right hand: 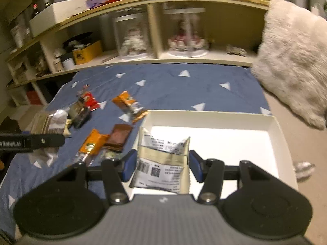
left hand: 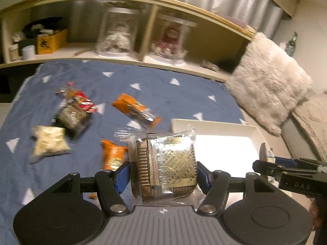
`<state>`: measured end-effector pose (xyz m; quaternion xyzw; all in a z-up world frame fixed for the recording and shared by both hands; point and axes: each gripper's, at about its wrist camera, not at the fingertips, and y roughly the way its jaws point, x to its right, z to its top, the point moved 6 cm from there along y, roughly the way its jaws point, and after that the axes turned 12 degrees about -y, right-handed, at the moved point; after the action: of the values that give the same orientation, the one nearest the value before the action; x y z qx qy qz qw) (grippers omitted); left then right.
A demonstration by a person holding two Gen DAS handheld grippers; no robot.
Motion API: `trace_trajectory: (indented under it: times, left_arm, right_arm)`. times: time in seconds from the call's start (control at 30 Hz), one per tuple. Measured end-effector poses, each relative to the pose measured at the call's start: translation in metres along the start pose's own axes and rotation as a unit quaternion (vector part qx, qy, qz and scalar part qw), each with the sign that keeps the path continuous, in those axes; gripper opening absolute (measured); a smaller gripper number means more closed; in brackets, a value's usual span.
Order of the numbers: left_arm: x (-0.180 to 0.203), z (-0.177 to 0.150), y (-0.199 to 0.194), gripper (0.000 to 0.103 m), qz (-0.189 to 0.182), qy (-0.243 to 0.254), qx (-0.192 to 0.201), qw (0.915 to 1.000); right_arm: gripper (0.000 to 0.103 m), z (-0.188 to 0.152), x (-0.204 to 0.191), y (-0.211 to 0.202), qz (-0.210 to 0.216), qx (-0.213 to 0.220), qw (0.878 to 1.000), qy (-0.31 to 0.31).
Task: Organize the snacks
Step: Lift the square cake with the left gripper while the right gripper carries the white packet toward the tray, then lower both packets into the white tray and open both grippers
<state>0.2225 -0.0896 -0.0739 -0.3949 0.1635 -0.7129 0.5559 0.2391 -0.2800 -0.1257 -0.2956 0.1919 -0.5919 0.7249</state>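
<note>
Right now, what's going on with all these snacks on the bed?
A person is sorting snacks with two handheld grippers. The left gripper holds a clear pack of brown biscuits; the right gripper holds a white printed packet above the white box. Other snacks lie on the blue blanket.

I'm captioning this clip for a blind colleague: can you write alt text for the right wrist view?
The right gripper holds a white printed snack packet over an otherwise bare white box. To its left, more wrapped snacks, including an orange packet, lie scattered on a blue bedspread.
</note>
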Motion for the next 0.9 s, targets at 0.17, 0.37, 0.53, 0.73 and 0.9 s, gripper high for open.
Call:
trace_trajectory:
  times: [0.17,0.37,0.53,0.73,0.9]
  left_arm:
    - [0.028,-0.015,0.017,0.066,-0.028,0.008,-0.020,0.9994]
    - [0.060,-0.034,0.042,0.066,-0.061,0.013,-0.050,0.9968]
    - [0.072,-0.056,0.067,0.066,-0.089,-0.002,-0.091,0.9919]
    - [0.065,-0.070,0.088,0.066,-0.102,-0.045,-0.122,0.9862]
    - [0.060,-0.070,0.092,0.086,-0.104,-0.063,-0.125,0.9847]
  right_arm:
    - [0.060,-0.017,0.025,-0.008,-0.015,-0.014,0.999,0.029]
    - [0.061,-0.036,0.047,-0.009,-0.041,-0.038,0.998,0.040]
    - [0.062,-0.047,0.054,0.000,-0.035,-0.068,0.996,0.052]
    - [0.062,-0.060,0.062,0.014,-0.036,-0.106,0.992,0.060]
    - [0.062,-0.064,0.063,0.022,-0.033,-0.123,0.990,0.066]
